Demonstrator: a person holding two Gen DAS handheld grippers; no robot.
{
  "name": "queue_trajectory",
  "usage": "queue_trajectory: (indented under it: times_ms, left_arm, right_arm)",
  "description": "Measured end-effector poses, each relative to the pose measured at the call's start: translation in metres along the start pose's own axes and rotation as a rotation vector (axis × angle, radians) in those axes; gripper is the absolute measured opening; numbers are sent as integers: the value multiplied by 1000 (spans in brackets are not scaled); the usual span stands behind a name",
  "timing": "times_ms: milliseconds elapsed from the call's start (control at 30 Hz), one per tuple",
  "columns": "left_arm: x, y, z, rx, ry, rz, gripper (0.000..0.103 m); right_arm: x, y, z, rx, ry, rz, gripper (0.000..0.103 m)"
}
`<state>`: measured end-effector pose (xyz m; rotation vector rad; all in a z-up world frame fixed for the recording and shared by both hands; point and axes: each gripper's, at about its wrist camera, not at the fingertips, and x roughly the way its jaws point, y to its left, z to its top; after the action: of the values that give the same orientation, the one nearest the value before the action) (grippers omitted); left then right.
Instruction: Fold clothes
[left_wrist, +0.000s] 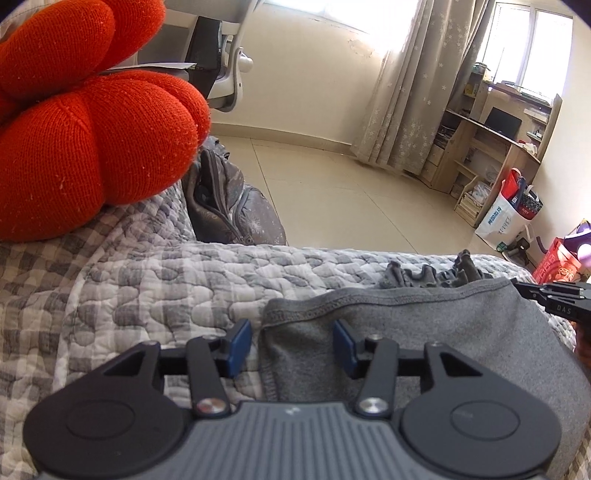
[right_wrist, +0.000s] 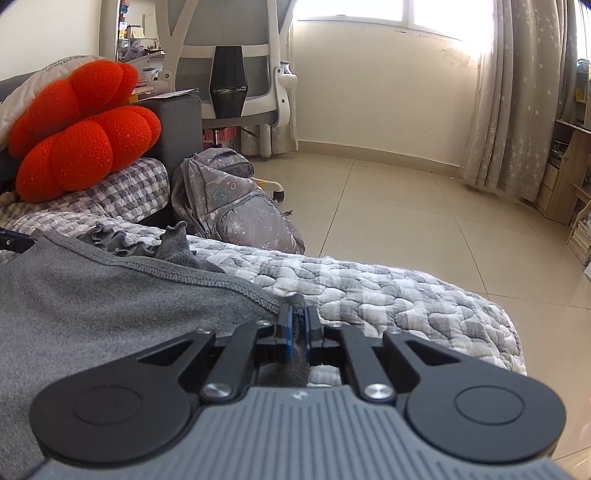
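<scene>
Bright bedroom, tiled floor (left_wrist: 332, 192), curtains, and a bed under a grey checked quilt (left_wrist: 147, 280) where all the action is.

From the left wrist view: the grey garment (left_wrist: 424, 332) lies on the quilt near the bed's edge, hemmed side facing away, with a frilly bit bunched behind it. The left hand-held gripper (left_wrist: 291, 345) has its blue pads standing moderately apart, straddling the garment's left corner; cloth sits between them but neither pad seems to press on it. So that corner is loose right now. If the person pulls or lifts from the other side, this corner will just drag or flop, and the fold goes crooked. The big red cushion (left_wrist: 85, 122) sits close on the left, so a wide swing that way could bump it.

From the right wrist view: the right hand-held gripper (right_wrist: 298, 332) is pinched nearly closed on a small tuft of the garment (right_wrist: 110, 295) at its right corner. It's a thin bite right at the hem, so a firm tug might slip it out. The bed edge is close too; a dropped corner could slide toward the backpack (right_wrist: 236, 206) on the floor (right_wrist: 406, 206).
</scene>
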<state>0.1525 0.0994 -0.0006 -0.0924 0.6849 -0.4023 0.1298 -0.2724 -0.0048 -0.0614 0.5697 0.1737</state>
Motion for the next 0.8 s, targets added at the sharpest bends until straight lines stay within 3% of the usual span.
queue_trajectory:
  times_ms: [67, 100, 367, 500, 667, 733, 800]
  left_arm:
    - [3, -5, 0, 32, -5, 50, 8]
    - [3, -5, 1, 41, -7, 52, 7]
    - [-33, -6, 16, 48, -184, 69, 5]
    - [-33, -9, 25, 49, -235, 103, 5]
    - [13, -23, 20, 106, -83, 209, 6]
    - [18, -24, 17, 111, -84, 233, 8]
    - [14, -23, 18, 102, -105, 249, 11]
  right_arm:
    - [-1, 0, 0, 2, -3, -1, 8]
    - [-3, 1, -1, -2, -10, -9, 8]
    - [-37, 15, 3, -119, -189, -126, 6]
    - [-41, 13, 20, -92, -254, -163, 6]
    - [6, 16, 20, -114, -85, -214, 7]
    - [22, 18, 9, -140, -8, -212, 7]
    - [19, 17, 9, -131, -16, -218, 7]
